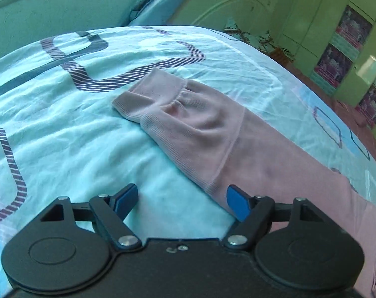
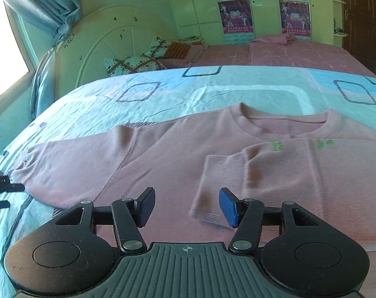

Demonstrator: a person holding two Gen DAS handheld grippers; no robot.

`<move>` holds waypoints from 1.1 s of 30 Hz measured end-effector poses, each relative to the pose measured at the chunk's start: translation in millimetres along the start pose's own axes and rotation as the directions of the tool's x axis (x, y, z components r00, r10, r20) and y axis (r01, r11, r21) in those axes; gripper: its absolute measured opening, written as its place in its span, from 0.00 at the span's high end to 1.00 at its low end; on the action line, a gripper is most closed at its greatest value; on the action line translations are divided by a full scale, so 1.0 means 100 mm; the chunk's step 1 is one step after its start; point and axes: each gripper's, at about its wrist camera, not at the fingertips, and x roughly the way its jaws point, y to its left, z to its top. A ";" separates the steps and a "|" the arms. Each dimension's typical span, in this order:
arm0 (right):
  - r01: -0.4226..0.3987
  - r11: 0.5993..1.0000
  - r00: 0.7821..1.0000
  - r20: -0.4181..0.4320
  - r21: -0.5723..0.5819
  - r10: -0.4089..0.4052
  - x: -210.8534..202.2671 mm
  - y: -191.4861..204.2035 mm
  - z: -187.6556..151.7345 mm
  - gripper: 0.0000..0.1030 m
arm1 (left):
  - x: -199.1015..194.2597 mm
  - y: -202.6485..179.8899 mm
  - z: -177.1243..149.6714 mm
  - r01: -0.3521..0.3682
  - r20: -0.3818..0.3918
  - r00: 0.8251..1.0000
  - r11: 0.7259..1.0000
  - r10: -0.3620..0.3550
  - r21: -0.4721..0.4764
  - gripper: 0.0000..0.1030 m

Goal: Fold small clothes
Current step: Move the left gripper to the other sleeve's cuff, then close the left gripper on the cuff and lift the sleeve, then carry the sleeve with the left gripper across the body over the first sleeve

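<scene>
**Pink top spread on the bed, both grippers empty above it**

The left wrist view shows one long sleeve (image 1: 188, 119) of the pink top (image 1: 299, 173) lying outward across the light blue patterned bedcover (image 1: 63, 149), its ribbed cuff farthest from the camera. The left gripper (image 1: 182, 204) hovers with its jaws wide apart and nothing between them; its right blue pad (image 1: 237, 204) sits over the sleeve's near edge, while the left pad is over bare cover. Whether the pad touches the cloth cannot be told.

The right wrist view shows what the left does not: the body of the pink top (image 2: 150, 161) with its round neckline (image 2: 284, 121) facing away, and the other sleeve (image 2: 274, 178) folded in across the chest, its ribbed cuff end lying just ahead of the right gripper (image 2: 186, 206). This gripper's jaws are also spread apart and hold nothing. At the far left edge of this view a dark part of the left gripper (image 2: 4, 183) appears by the outstretched sleeve's end.

Open bedcover (image 2: 212, 92) lies beyond the neckline, and to the left of the sleeve in the left view. Behind it are a pink checked sheet (image 2: 287, 52), a pillow (image 2: 138, 62), a white headboard (image 2: 108, 37) and a blue curtain (image 2: 51, 5).
</scene>
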 end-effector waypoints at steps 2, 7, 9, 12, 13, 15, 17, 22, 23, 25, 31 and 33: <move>0.005 1.000 1.000 -0.013 -0.003 -0.006 0.10 0.07 0.00 0.45 | 0.12 0.08 0.12 0.008 0.016 1.000 1.000 -0.008 -0.027 0.26; 0.048 0.999 0.998 -0.027 -0.011 -0.048 0.28 0.11 -0.03 0.45 | 0.26 0.13 0.25 0.027 0.085 0.996 0.996 -0.020 -0.087 0.57; 0.066 0.998 0.997 -0.034 -0.013 -0.066 0.33 0.09 -0.02 0.45 | 0.31 0.14 0.29 0.029 0.099 0.995 0.996 -0.020 -0.088 0.77; 0.104 0.994 0.994 -0.040 -0.036 -0.106 0.44 0.09 -0.04 0.45 | 0.33 0.12 0.31 0.049 0.112 0.993 0.995 -0.039 -0.088 0.94; 0.111 0.993 0.992 -0.048 -0.044 -0.113 0.48 0.08 -0.05 0.45 | 0.31 0.10 0.32 0.050 0.123 0.992 0.995 -0.039 -0.084 0.95; 0.125 0.990 0.989 -0.071 -0.070 -0.130 0.59 0.08 -0.09 0.45 | 0.22 0.01 0.33 0.074 0.155 0.986 0.996 -0.064 -0.057 0.95; 0.119 0.989 0.990 -0.071 -0.092 -0.125 0.59 0.10 -0.08 0.45 | 0.06 -0.14 0.34 0.126 0.185 0.975 0.992 -0.122 -0.014 0.95; 0.044 0.999 0.999 -0.015 0.033 -0.043 0.33 -0.07 0.00 0.45 | -0.48 -0.92 0.25 0.296 0.215 0.915 0.931 -0.341 0.214 0.96; 0.042 0.998 0.999 -0.001 0.045 -0.042 0.27 -0.10 0.00 0.45 | -0.58 -1.11 0.20 0.333 0.203 0.898 0.905 -0.390 0.265 0.96; 0.045 0.997 0.999 0.019 0.062 -0.046 0.14 -0.19 0.01 0.45 | -0.75 -1.51 0.05 0.410 0.160 0.859 0.840 -0.487 0.355 0.96; 0.105 0.987 0.992 0.056 0.120 -0.112 -0.27 -0.59 -0.02 0.45 | -0.91 -2.65 -0.80 0.584 -0.069 0.752 0.614 -0.656 0.531 0.96; 0.131 0.981 0.989 0.055 0.143 -0.141 -0.39 -0.75 -0.07 0.45 | -0.87 -2.93 -1.15 0.594 -0.132 0.741 0.550 -0.659 0.588 0.96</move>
